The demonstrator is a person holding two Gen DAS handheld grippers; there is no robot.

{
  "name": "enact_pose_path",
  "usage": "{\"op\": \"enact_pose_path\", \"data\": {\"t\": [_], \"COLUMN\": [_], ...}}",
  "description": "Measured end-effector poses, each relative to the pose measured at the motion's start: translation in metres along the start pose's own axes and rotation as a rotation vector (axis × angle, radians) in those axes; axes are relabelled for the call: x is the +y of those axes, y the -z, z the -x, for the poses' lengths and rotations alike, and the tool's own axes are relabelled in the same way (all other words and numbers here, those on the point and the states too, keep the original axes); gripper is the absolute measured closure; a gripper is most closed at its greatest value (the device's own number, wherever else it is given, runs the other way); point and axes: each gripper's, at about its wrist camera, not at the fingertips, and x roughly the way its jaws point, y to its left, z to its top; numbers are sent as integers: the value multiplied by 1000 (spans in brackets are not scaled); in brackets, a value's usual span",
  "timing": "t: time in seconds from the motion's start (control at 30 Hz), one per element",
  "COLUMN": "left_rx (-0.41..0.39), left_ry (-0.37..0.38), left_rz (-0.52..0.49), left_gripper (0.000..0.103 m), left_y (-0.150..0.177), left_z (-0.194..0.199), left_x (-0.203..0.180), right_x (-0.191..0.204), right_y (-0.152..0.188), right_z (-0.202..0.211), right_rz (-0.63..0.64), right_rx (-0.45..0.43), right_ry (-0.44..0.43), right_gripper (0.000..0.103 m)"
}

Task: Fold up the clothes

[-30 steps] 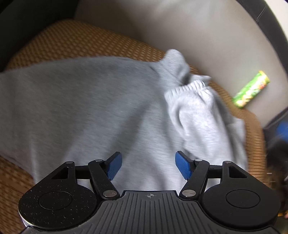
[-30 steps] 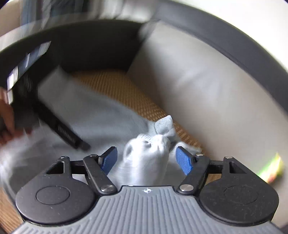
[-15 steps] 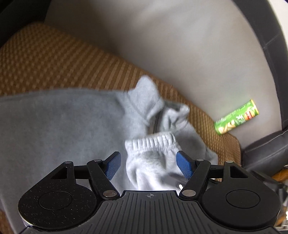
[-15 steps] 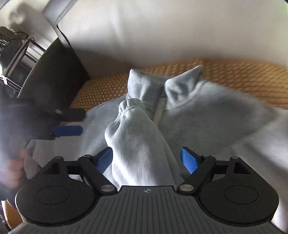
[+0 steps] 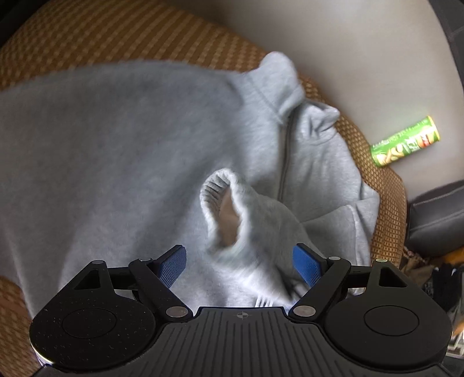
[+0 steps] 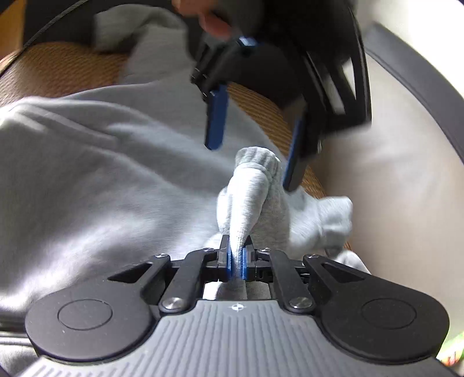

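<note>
From the left wrist, the left tool stands wide, its jaws having just been opening, and its blue pads touch nothing. The sleeve cuff of the grey sweatshirt rises between them, its ribbed mouth gaping toward the camera, blurred at the lower edge. The sweatshirt lies spread over the woven orange-brown seat cushion of a sofa, its collar and zip near the cushion's back edge, by the pale backrest. A green snack can lies on its side against the backrest, beyond the cushion's right edge.

From the right wrist, the right tool has just been closing and is now pinched tight on a fold of the sleeve, the cloth squeezed thin between its pads and bunching up above them. The left tool hangs just over the cuff end with its fingers spread either side, apart from the cloth as far as I can tell through the blur. A hand shows at the top edge. The sweatshirt body covers the cushion to the left.
</note>
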Motion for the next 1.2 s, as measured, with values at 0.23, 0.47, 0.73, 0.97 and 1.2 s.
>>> {"op": "enact_pose_path", "data": {"t": [0.23, 0.47, 0.73, 0.97, 1.2], "left_rx": [-45, -245, -242, -217, -414], "left_ry": [-52, -20, -75, -99, -83], "left_rz": [-38, -185, -155, -80, -80], "left_gripper": [76, 77, 77, 77, 77], "left_y": [8, 54, 105, 127, 130], "left_z": [-36, 25, 14, -2, 35], "left_x": [-2, -18, 0, 21, 1], "right_x": [19, -61, -212, -215, -241], "right_y": [6, 25, 89, 100, 104], "right_z": [18, 79, -1, -71, -44], "right_rz": [73, -576, -708, -505, -594], "right_rx": [-61, -111, 182, 409, 396], "right_ry": [-43, -217, -242, -434, -445], "right_gripper": [65, 30, 29, 30, 89]}}
